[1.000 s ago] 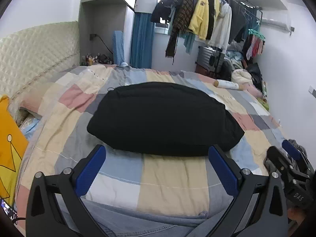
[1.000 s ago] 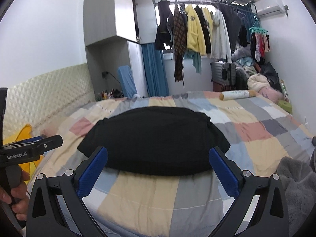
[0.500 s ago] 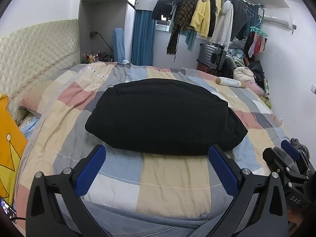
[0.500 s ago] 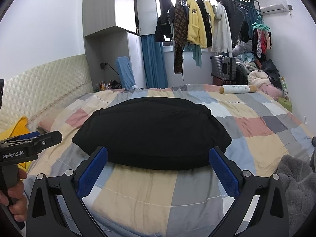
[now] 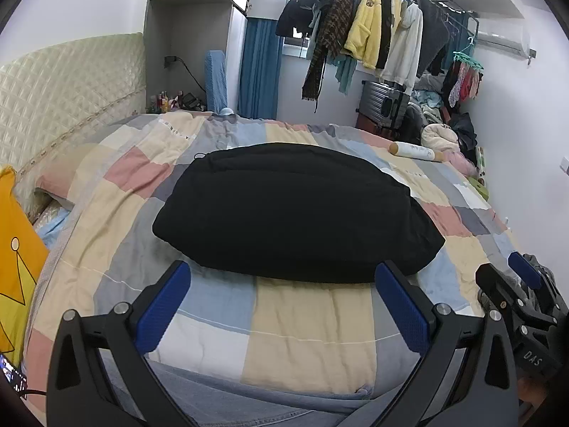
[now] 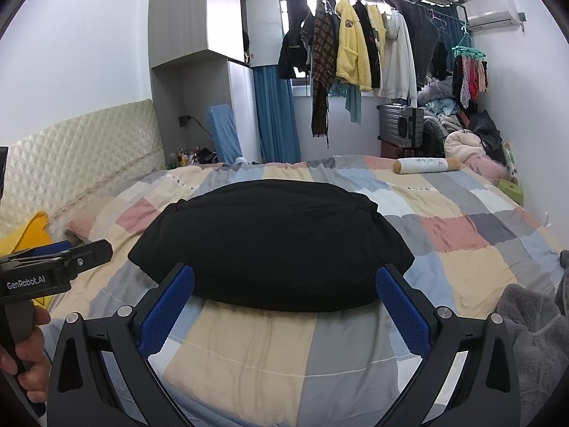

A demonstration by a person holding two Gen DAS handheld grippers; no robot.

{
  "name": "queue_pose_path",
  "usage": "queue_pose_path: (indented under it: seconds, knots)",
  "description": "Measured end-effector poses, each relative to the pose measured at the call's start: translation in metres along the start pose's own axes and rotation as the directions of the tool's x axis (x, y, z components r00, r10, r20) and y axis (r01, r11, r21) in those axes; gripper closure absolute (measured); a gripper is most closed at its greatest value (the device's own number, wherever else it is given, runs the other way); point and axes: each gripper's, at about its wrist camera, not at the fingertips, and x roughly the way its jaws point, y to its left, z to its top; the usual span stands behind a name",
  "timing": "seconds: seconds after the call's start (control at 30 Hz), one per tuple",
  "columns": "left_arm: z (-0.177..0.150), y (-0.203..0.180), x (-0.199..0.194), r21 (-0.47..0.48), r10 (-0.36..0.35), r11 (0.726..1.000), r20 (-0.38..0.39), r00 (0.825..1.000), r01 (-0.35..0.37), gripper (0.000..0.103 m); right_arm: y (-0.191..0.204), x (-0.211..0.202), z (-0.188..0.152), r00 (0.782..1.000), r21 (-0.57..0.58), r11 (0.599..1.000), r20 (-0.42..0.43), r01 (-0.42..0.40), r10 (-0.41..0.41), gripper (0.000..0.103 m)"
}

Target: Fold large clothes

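A black garment [image 5: 295,210] [image 6: 270,245] lies folded into a compact bundle in the middle of the patchwork bedspread [image 5: 313,323] [image 6: 270,348]. My left gripper [image 5: 284,302] hovers open just short of the bundle's near edge, with nothing between its blue pads. My right gripper [image 6: 284,306] is also open and empty, its pads level with the garment's front edge. In the left wrist view the right gripper [image 5: 522,284] shows at the right edge. In the right wrist view the left gripper [image 6: 60,259] shows at the left, held by a hand [image 6: 25,356].
A padded headboard [image 6: 81,153] and a yellow pillow [image 5: 17,259] are on the left. A rolled bolster [image 6: 426,165] lies at the bed's far right. Clothes hang on a rack [image 6: 355,46] behind the bed. Grey fleece fabric [image 6: 530,327] sits at the near right.
Both grippers stay open and empty. The views tilt a little; the black bundle sits slightly lower and closer to the right gripper's pads than one second ago.
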Motion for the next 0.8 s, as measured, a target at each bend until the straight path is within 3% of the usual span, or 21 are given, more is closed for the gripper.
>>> queue_pose_path:
  seconds: [0.8]
  knots:
    - [-0.0013, -0.0012, -0.0013, 0.014, 0.004, 1.0, -0.009, 1.0, -0.003, 0.0, -0.002, -0.006, 0.0082, 1.0, -0.012, 1.0, 0.009, 0.014, -0.014, 0.0]
